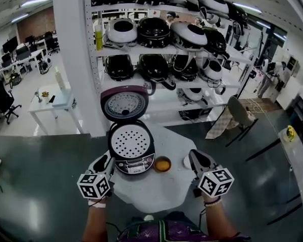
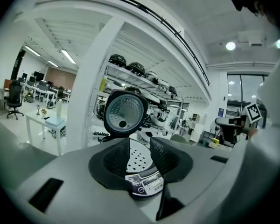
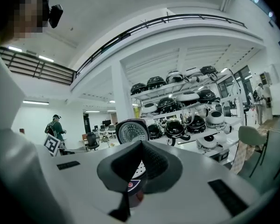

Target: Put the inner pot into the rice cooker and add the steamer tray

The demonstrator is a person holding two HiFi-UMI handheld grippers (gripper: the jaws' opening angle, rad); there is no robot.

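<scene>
The rice cooker (image 1: 133, 153) stands on the round white table (image 1: 156, 190) with its lid (image 1: 124, 104) raised. A white perforated steamer tray (image 1: 130, 141) lies flat in its mouth; the inner pot beneath is hidden. My left gripper (image 1: 107, 160) hovers just left of the cooker's front panel, open, with nothing between its jaws. Through that gap in the left gripper view (image 2: 140, 146) I see the tray (image 2: 139, 161) and the lid (image 2: 125, 114). My right gripper (image 1: 194, 156) hangs right of the cooker, shut and empty. In the right gripper view (image 3: 140, 161) its pads meet below the lid (image 3: 132, 131).
A small orange bowl (image 1: 162, 164) and a white cup (image 1: 187, 161) sit on the table right of the cooker. Behind stand a white pillar (image 1: 77, 59) and shelves (image 1: 161, 48) full of rice cookers. A chair (image 1: 240, 116) is at the right, a person (image 3: 55, 127) far off.
</scene>
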